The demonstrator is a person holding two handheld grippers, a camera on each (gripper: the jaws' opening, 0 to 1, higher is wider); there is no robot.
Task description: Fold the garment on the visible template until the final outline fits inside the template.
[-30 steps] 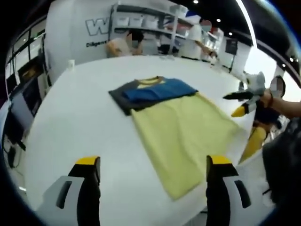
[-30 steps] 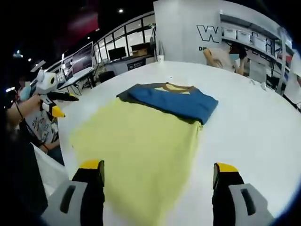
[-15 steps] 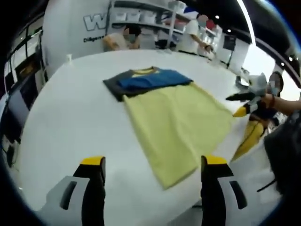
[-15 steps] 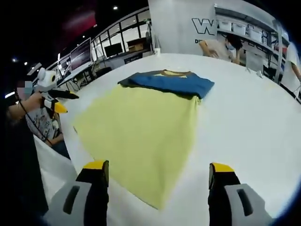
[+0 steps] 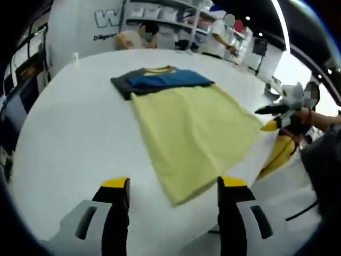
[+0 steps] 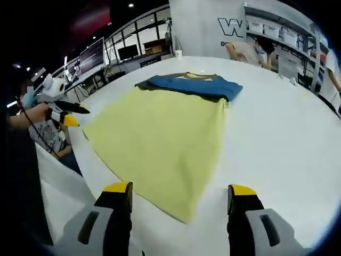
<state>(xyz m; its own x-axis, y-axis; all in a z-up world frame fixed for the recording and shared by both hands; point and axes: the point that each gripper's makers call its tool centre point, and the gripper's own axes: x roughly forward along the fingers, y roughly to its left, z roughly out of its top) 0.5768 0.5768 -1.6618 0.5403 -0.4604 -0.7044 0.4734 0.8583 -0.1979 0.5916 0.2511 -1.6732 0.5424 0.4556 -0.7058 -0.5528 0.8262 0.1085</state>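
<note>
On the white table (image 5: 69, 138) a garment lies flat. Its yellow body (image 5: 192, 133) (image 6: 160, 138) spreads toward me, and a blue part (image 5: 170, 79) (image 6: 192, 85) is folded over its far end. A dark grey piece (image 5: 121, 85) (image 6: 146, 82) shows under the blue's left end; whether it is garment or template I cannot tell. My left gripper (image 5: 174, 183) hovers open above the yellow near corner. My right gripper (image 6: 179, 189) is open too, over the same corner. Each also shows from the side: the right gripper (image 5: 272, 116) and the left gripper (image 6: 71, 114), off the table's edge.
The table's rim curves close by on my side (image 6: 80, 160). A small white cup (image 5: 75, 55) (image 6: 179, 53) stands at the far edge. Behind the table are people (image 5: 138, 37) (image 6: 250, 50), shelving (image 5: 176, 21) and desks with monitors (image 6: 96, 58).
Both views have shifted, so the garment now sits farther up the picture with its near corner between the jaws. Both pairs of jaws have narrowed slightly. The garment itself lies as before.
</note>
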